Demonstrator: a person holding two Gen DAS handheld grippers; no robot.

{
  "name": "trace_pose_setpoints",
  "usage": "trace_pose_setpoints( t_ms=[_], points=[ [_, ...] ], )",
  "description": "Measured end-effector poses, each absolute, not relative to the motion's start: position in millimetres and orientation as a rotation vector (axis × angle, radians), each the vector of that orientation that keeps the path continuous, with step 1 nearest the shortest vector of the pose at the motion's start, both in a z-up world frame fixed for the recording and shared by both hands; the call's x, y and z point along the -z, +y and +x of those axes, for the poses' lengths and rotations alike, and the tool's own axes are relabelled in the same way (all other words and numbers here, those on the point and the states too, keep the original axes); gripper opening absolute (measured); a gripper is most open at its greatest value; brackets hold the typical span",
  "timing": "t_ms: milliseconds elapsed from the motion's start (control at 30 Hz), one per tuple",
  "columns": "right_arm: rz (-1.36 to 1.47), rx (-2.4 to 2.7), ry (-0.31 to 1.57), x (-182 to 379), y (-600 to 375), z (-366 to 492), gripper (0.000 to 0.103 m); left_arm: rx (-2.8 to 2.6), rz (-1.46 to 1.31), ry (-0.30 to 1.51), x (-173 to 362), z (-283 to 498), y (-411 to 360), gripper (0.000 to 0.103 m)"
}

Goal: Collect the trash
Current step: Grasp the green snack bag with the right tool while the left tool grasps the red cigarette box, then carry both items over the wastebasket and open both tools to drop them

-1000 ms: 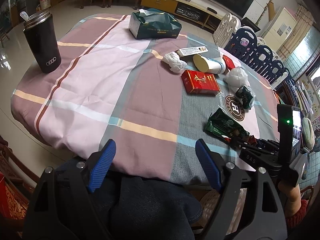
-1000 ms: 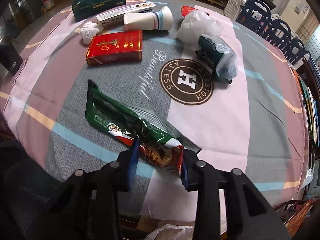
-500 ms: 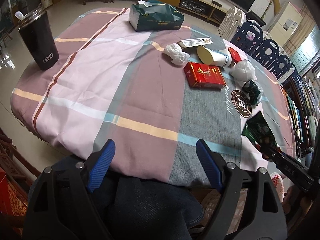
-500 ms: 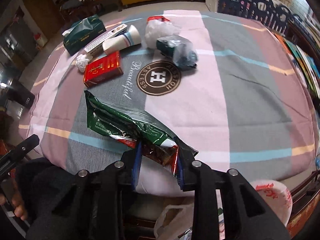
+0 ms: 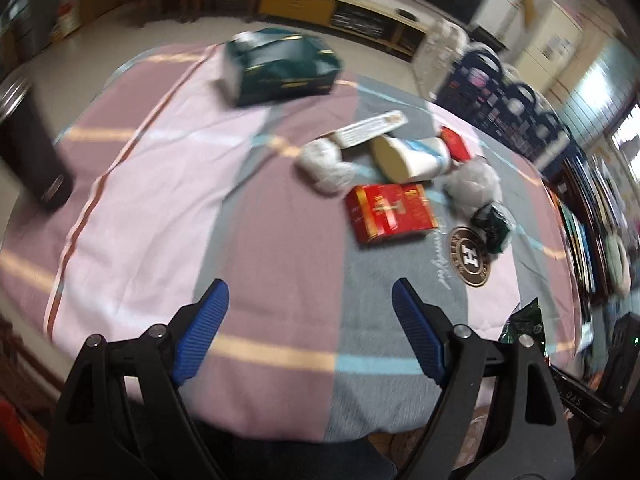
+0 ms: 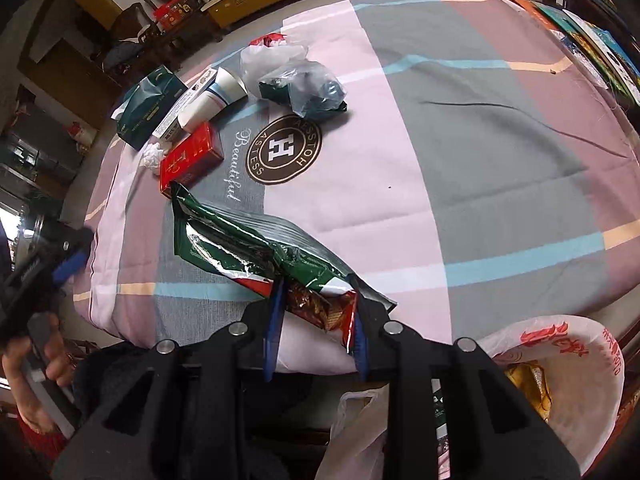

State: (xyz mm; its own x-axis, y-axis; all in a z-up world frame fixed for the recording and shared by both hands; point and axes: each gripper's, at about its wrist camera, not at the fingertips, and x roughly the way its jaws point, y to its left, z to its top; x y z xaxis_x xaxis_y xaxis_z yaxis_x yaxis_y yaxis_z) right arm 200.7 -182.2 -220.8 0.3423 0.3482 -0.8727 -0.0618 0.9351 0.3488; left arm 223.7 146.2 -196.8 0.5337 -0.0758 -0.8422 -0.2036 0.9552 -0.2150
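The right claw [image 6: 316,320] pinches one end of a green snack wrapper [image 6: 240,248] above the bench [image 6: 460,168] edge; it should swing clear over the white bag [image 6: 560,364] before letting go. The left claw [image 5: 310,320] gapes wide, empty. Farther off, a red box [image 5: 390,212] and paper cup [image 5: 412,156] blur; the bag's contents stay mostly hidden.

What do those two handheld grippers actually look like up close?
Both are matte black plastic clamps. The left gripper has two angular arms with silver bolts and ribbed blue pads on its fingertips. The right gripper is built the same, with thin blue pads. Seen from the right camera, the left one bears small white lettering, too small to read.
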Motion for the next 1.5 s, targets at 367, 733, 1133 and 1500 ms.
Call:
trace_pose_setpoints(
  t_ms=[367, 733, 1133, 1500],
  points=[
    [0.343, -0.238, 1.215, 221, -211, 199, 0.030, 0.324, 0.340, 1.079, 234, 349, 51, 0.091],
    [0.414, -0.235, 1.266, 239, -208, 216, 0.031, 0.414, 0.281, 1.213, 264, 376, 59, 0.079],
    [0.373, -0.198, 1.212, 219, -191, 202, 0.031, 0.131, 0.010, 1.152, 247, 273, 100, 0.065],
    [0.223, -0.091, 0.989, 141, -199, 141, 0.031, -0.053, -0.086, 0.896, 164, 156, 73, 0.063]
  ],
)
